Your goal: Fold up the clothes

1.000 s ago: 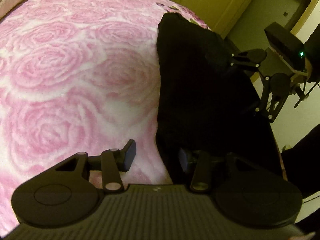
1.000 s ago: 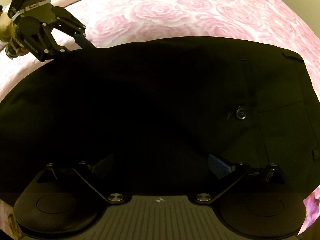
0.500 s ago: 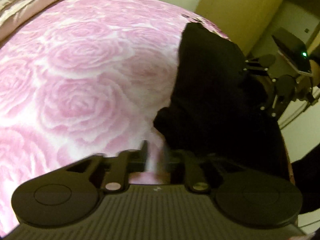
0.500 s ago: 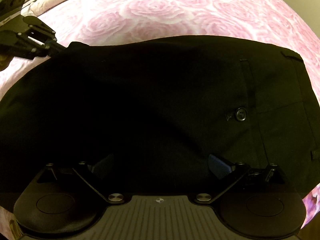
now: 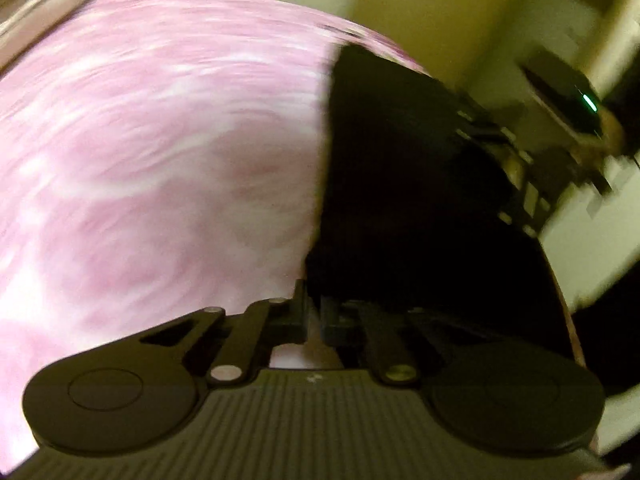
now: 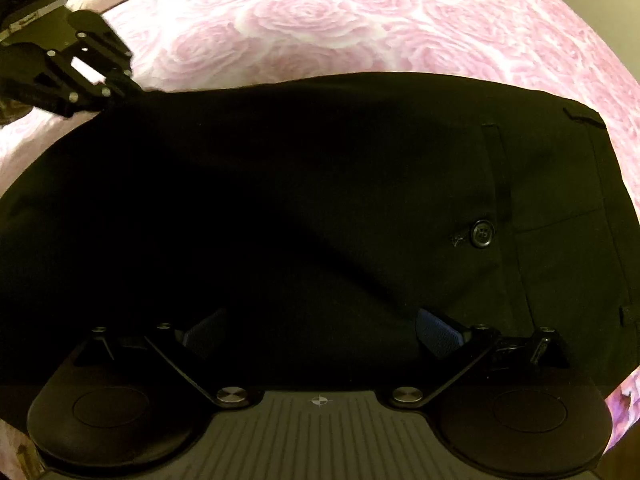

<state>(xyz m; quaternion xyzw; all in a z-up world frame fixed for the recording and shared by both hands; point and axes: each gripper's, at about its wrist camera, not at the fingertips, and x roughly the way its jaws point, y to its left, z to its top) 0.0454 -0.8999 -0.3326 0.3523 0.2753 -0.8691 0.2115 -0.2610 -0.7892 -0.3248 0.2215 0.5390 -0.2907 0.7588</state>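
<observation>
While the black trousers [image 6: 320,208] lie lengthwise across the pink rose blanket [image 6: 360,20], the left gripper [image 5: 314,312] pinches their far-end corner; the right gripper [image 6: 320,332] hovers wide apart over the middle.

A bed with a pink rose-pattern blanket [image 6: 360,28] carries black trousers [image 6: 280,208] lying flat across it

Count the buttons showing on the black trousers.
1: a black button on the black trousers, right of centre in the right wrist view. Others may be hidden in folds.
</observation>
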